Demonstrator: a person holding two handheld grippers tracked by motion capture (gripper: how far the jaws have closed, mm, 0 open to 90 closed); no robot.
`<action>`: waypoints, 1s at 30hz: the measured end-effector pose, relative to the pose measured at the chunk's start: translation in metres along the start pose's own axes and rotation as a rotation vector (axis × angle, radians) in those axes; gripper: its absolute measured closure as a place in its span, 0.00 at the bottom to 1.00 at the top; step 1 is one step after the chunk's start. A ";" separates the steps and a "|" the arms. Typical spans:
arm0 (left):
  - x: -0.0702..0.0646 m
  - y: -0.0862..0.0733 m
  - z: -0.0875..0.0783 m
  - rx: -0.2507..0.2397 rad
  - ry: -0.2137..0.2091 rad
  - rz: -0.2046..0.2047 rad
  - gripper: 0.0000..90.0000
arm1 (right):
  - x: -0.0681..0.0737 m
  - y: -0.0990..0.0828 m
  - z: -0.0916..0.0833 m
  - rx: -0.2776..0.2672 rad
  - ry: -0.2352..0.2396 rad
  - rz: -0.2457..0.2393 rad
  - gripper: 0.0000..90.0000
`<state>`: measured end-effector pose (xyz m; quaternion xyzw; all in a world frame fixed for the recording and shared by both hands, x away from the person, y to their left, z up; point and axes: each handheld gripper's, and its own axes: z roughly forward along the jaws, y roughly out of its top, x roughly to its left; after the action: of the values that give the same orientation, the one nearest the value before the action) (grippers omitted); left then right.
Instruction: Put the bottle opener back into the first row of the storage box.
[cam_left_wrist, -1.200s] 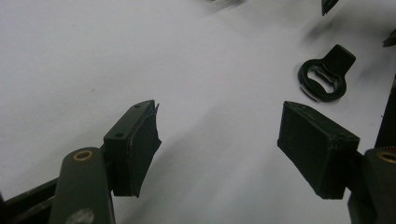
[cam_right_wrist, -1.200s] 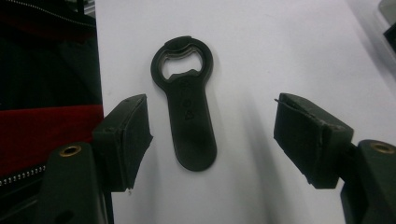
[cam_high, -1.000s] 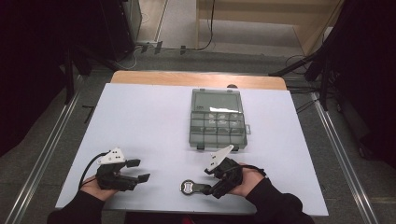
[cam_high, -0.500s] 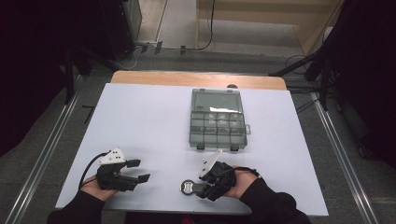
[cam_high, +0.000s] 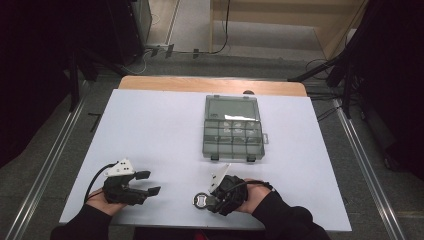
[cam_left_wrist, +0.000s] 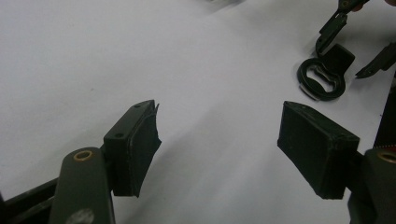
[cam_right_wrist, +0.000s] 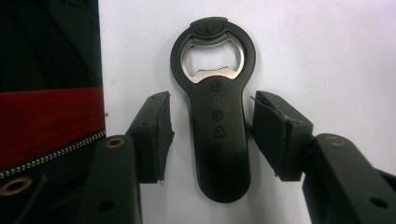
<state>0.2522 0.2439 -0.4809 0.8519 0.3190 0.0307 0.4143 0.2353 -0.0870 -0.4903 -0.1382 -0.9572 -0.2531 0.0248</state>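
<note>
From above, the left hand-held gripper (cam_high: 148, 183) rests at the table's (cam_high: 150, 125) seven o'clock, jaws wide apart and empty. The right hand-held gripper (cam_right_wrist: 211, 136) (tilted further over than a second ago) straddles a black bottle opener (cam_right_wrist: 217, 109) lying flat at six o'clock; its own view shows gaps either side. A compartment box (cam_high: 233, 129) sits toward one o'clock.

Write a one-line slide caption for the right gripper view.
Right gripper, jaws open, straddles the handle of a black bottle opener lying flat on the white table.
</note>
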 end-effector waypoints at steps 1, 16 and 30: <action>0.000 0.000 0.000 0.000 0.000 0.000 0.31 | 0.000 0.000 0.000 0.000 0.000 0.000 0.55; 0.000 0.000 0.001 0.002 -0.003 -0.001 0.31 | 0.002 -0.001 0.001 -0.005 -0.053 -0.078 0.73; 0.000 0.000 0.000 0.000 -0.006 -0.003 0.31 | -0.004 -0.004 -0.002 -0.027 0.011 -0.059 0.73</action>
<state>0.2526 0.2442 -0.4809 0.8517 0.3188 0.0276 0.4151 0.2381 -0.0923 -0.4914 -0.1088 -0.9573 -0.2671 0.0206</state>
